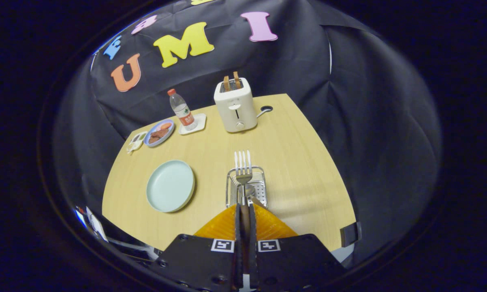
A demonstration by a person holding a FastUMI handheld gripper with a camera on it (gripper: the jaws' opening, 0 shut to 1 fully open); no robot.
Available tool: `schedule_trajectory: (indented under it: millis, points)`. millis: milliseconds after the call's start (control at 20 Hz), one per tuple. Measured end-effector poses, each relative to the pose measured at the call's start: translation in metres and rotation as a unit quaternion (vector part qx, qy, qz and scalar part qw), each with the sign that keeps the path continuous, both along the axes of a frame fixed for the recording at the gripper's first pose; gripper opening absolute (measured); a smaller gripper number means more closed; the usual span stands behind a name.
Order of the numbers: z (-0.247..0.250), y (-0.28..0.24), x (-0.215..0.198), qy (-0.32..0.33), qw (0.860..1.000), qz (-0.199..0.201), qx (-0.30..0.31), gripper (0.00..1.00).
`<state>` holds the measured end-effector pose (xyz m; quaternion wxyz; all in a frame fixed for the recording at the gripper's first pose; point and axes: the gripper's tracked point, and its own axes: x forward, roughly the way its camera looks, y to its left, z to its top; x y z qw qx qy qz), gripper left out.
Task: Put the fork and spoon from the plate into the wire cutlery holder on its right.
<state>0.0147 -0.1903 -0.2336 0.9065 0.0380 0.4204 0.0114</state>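
You are in the second half of the job, as far as the scene tells: the pale green plate, left of centre in the frame, lies bare, and a spoon already rests in the wire cutlery holder at the centre, its bowl showing just behind the fork's neck. The fork is the piece in hand.

Your gripper is closed narrow on the fork's handle, both orange fingers pressing it from either side at the bottom centre of the frame. The fork stands out straight ahead of the fingers, its long axis running up the middle of the picture in line with the gripper, tines pointing away from you toward the toaster at the upper centre. The tines reach past the holder's far rim, while the neck sits over the basket itself.

Whether the fork is touching the wire or hanging above it cannot be told from this angle. In my judgement the next move calls for lowering the fork into the basket beside the spoon, keeping the tines from snagging on the far rim, and only then letting the fingers part. Releasing with the fork's head overhanging the rim risks it tipping out onto the table.
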Motion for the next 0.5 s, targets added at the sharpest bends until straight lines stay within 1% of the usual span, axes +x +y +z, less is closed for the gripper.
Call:
schedule_trajectory:
  millis: [300, 400, 500]
  points:
    - [-0.006, 0.005, 0.008, 0.005, 1.0, -0.009, -0.011, 0.08]
    - [-0.007, 0.005, 0.012, 0.002, 1.0, -0.013, -0.015, 0.02]
    - [-0.003, 0.004, 0.013, -0.001, 1.0, -0.017, -0.015, 0.02]
